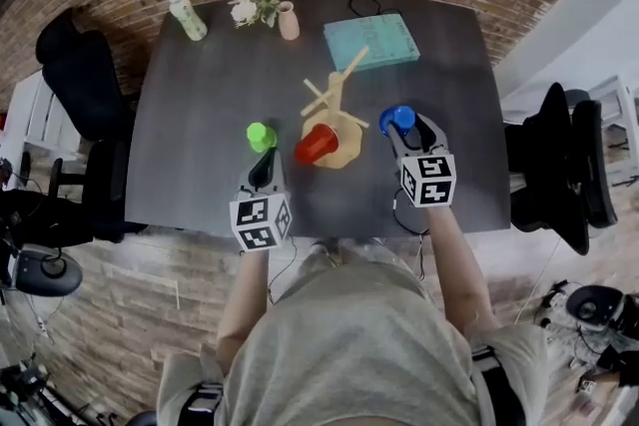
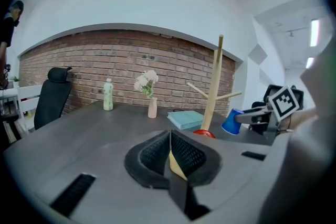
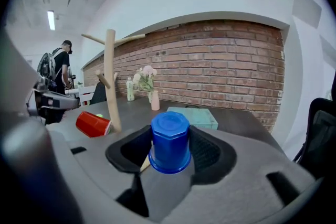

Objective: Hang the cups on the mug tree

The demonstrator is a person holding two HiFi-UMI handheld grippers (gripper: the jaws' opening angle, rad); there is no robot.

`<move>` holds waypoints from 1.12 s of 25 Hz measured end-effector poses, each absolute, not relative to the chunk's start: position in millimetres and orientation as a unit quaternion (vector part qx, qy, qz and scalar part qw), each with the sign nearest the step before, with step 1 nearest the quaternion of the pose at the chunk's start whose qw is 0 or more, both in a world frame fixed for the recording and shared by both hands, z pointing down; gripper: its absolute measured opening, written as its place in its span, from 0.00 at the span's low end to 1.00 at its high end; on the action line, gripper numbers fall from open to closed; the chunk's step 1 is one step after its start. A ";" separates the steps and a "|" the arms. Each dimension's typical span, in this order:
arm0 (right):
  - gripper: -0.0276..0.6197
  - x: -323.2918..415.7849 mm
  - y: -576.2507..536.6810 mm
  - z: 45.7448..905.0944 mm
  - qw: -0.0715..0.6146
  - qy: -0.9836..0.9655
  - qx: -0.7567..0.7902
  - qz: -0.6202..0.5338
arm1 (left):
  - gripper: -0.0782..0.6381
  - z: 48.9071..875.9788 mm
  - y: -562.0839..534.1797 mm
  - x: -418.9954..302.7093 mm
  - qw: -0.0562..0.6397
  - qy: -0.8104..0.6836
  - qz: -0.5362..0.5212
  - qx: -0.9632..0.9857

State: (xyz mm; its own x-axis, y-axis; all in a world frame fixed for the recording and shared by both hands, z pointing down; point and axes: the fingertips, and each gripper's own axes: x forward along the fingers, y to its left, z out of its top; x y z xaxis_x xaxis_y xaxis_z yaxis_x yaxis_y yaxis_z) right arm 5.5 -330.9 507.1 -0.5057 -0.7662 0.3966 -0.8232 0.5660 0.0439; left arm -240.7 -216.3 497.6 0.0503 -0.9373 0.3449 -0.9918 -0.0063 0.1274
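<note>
The wooden mug tree [image 1: 334,100] stands mid-table on its round base [image 1: 344,151]. A red cup [image 1: 317,144] lies on its side on that base, also seen as the red cup [image 3: 93,124] beside the mug tree [image 3: 110,81]. My right gripper [image 1: 404,129] is shut on a blue cup [image 1: 397,118], held off the table to the right of the tree; the blue cup [image 3: 169,140] sits upside down between the jaws. A green cup [image 1: 261,136] stands just beyond my left gripper [image 1: 263,163], which is shut with nothing in it [image 2: 169,138].
A teal book [image 1: 371,42] lies at the back right of the table. A vase of flowers [image 1: 288,20] and a bottle [image 1: 188,16] stand at the back left. Black chairs [image 1: 75,75] [image 1: 564,165] flank the table. A person [image 3: 62,68] stands far off.
</note>
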 end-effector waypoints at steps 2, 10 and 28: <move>0.38 2.0 -322.9 495.8 0.184 -0.864 0.462 0.072 | 0.13 497.0 -213.9 -240.9 0.169 -0.678 0.083 0.711; 0.38 -8.6 -302.8 452.0 0.166 -0.861 0.478 0.053 | 0.13 492.7 -206.6 -239.2 0.164 -0.650 0.080 0.737; 0.38 -36.6 -285.2 363.2 0.123 -0.869 0.479 -0.003 | 0.13 487.1 -196.8 -238.4 0.155 -0.623 0.074 0.763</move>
